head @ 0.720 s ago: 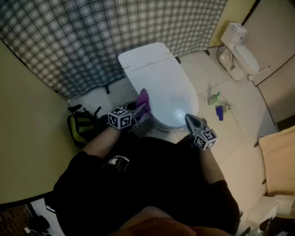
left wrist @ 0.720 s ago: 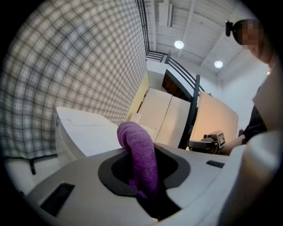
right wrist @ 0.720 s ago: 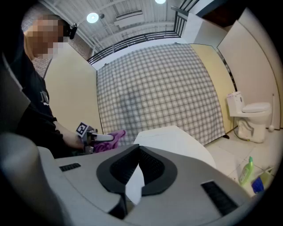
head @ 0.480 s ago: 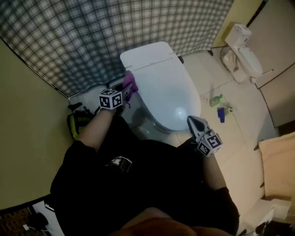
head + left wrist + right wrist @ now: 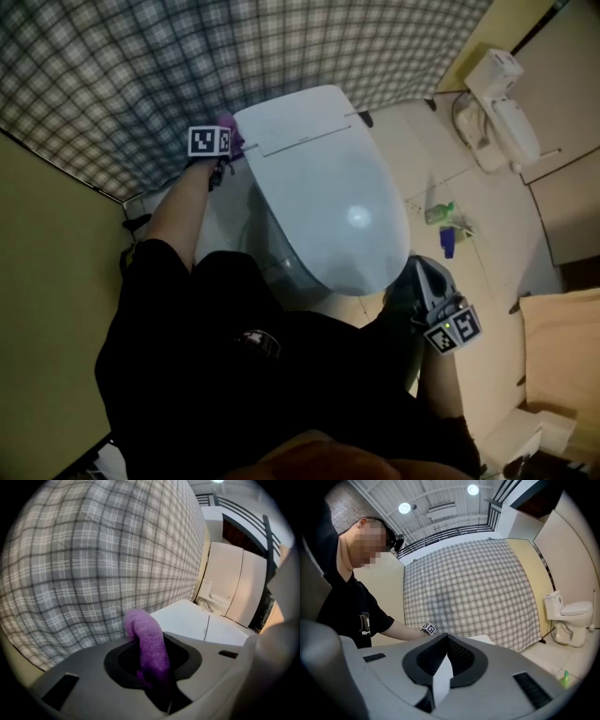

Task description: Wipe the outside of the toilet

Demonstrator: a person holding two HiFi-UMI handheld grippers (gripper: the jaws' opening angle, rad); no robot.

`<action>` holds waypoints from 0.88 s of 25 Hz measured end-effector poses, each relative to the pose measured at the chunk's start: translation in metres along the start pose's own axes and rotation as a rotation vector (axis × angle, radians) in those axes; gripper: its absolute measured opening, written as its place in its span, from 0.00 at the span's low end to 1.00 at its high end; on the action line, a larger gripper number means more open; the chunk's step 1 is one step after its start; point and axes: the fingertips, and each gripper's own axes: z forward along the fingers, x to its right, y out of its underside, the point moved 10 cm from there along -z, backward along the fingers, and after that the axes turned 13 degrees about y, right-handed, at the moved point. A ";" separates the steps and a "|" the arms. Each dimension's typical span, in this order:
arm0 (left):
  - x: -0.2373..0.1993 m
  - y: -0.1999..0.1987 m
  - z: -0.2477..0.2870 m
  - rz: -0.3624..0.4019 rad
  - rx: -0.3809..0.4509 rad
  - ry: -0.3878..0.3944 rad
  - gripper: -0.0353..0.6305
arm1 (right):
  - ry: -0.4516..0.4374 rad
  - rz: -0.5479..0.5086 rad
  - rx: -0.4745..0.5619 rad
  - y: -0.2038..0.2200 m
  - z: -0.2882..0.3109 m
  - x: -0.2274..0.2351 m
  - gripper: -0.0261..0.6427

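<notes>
The white toilet [image 5: 319, 197] stands lid down in front of a plaid curtain [image 5: 187, 66]. My left gripper [image 5: 223, 142] is at the toilet's back left corner, shut on a purple cloth [image 5: 228, 134]. In the left gripper view the purple cloth [image 5: 149, 644] sticks up between the jaws of the left gripper [image 5: 147, 641], with the toilet's flat top [image 5: 197, 623] just beyond. My right gripper [image 5: 424, 277] hangs off the bowl's front right, apart from it. The right gripper [image 5: 444, 638] shows its jaws meeting at the tips with nothing held.
A second toilet [image 5: 497, 103] stands at the back right wall. A green bottle [image 5: 436, 211] and a blue item [image 5: 448, 234] lie on the tiled floor right of the bowl. A dark bag [image 5: 131, 251] sits by the left wall. A beige surface [image 5: 562, 347] is at the right edge.
My left gripper has carried the purple cloth from the bowl's near left side back along it to the rear left corner. The right gripper has drifted lower and to the right.
</notes>
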 end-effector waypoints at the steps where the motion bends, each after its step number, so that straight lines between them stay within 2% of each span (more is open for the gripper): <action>1: -0.007 -0.007 0.013 -0.012 -0.024 -0.001 0.19 | 0.003 0.005 0.000 -0.004 0.003 0.002 0.04; 4: -0.025 -0.018 0.050 -0.076 -0.120 -0.015 0.19 | 0.007 0.014 -0.006 -0.013 0.014 0.010 0.04; 6: -0.031 -0.022 0.068 -0.096 -0.151 -0.054 0.19 | 0.013 0.025 -0.009 -0.018 0.017 0.018 0.04; 9: -0.037 -0.035 0.091 -0.028 -0.156 -0.098 0.19 | 0.026 0.054 -0.007 -0.013 0.024 0.033 0.04; 12: -0.035 -0.033 0.130 0.031 -0.202 -0.101 0.19 | 0.038 0.074 -0.009 0.012 0.036 0.051 0.04; 14: -0.018 -0.047 0.150 0.063 -0.227 -0.111 0.19 | 0.043 0.098 -0.013 0.013 0.037 0.063 0.04; 18: 0.043 -0.094 0.190 0.124 -0.272 -0.127 0.19 | 0.067 0.147 -0.024 -0.002 0.024 0.088 0.04; 22: 0.098 -0.126 0.252 0.175 -0.258 -0.110 0.19 | 0.128 0.189 -0.031 0.009 0.004 0.125 0.04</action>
